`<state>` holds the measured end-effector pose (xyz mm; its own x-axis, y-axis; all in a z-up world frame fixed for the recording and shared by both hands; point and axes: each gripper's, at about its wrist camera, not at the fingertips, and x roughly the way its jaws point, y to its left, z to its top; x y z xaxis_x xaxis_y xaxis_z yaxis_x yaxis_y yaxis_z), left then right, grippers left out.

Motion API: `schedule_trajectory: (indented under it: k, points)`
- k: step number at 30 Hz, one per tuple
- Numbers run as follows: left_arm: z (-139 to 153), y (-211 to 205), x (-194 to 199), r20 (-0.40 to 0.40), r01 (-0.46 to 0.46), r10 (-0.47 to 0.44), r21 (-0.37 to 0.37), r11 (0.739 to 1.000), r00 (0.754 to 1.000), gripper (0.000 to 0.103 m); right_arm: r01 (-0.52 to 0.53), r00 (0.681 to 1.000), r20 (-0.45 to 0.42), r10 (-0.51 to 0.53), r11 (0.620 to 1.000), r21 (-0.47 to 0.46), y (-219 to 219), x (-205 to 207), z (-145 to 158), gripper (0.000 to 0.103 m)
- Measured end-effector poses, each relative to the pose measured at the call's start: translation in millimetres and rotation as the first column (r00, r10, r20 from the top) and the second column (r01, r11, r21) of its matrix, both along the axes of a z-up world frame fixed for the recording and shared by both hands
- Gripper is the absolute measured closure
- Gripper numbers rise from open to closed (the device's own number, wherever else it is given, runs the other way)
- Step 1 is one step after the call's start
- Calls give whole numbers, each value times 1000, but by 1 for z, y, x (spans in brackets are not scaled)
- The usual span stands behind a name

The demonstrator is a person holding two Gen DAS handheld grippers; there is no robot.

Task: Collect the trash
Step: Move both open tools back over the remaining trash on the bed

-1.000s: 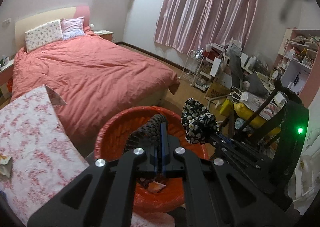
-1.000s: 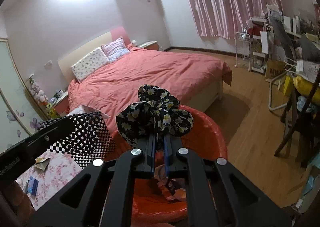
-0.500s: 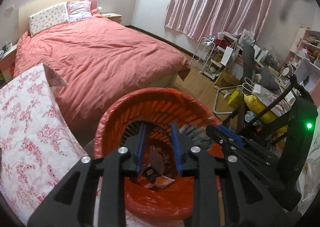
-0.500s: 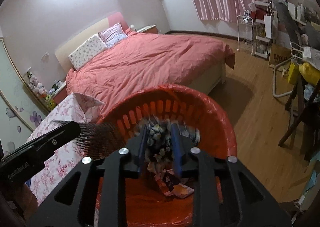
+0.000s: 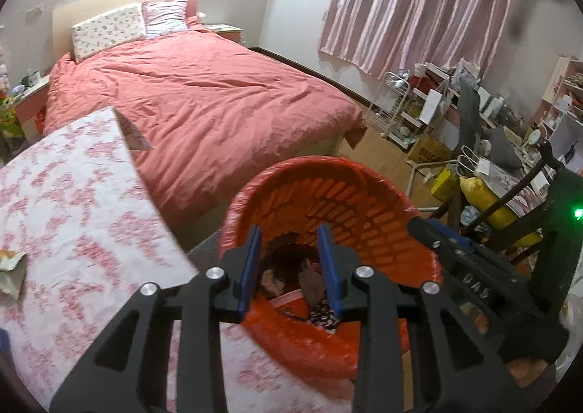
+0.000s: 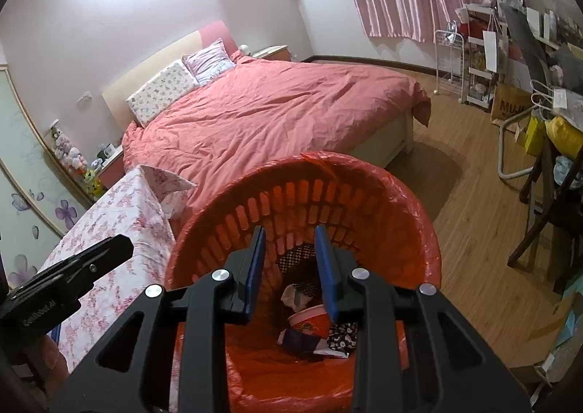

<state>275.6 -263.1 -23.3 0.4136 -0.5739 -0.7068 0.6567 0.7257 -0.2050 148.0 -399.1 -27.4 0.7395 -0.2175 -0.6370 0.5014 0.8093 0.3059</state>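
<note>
Trash is mostly in: orange basket (image 6: 382,201) already holds a checkered piece (image 6: 302,252), floral fabric (image 6: 342,334), and a paper cup (image 6: 309,318) at the bottom. Left to do, by my read: one crumpled wrapper (image 5: 11,267) on the desk (image 5: 73,201), at 9 o'clock in the left view, well apart from the basket. Can't see whether more sits elsewhere.

Left gripper (image 5: 289,263) hangs over the basket mouth, pitched down into it; jaws are opening, blue pads (image 5: 251,263) spread, nothing between them, only the basket contents showing through the gap. Right gripper (image 6: 289,267) same story: over the basket, angled down, jaws opening, empty. In the right view the left rig sits at 8 o'clock, beside the desk edge. Both hands free for the next pick.
</note>
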Motion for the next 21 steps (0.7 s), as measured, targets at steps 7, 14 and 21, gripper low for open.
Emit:
schedule_trajectory:
  k: [7, 14, 21]
  points:
    - [11, 70, -10, 47, -106, 104, 32, 994, 993, 57, -59, 998, 28, 61, 997, -53, 34, 2, 21, 51]
    - [19, 164, -18, 95, -275, 268, 64, 959, 959, 48, -173, 984, 15, 175, 981, -90, 90, 17, 32, 38]
    - [26, 272, -31, 156, -464, 450, 68, 883, 879, 35, -297, 955, -28, 295, 947, -126, 157, 35, 34, 24]
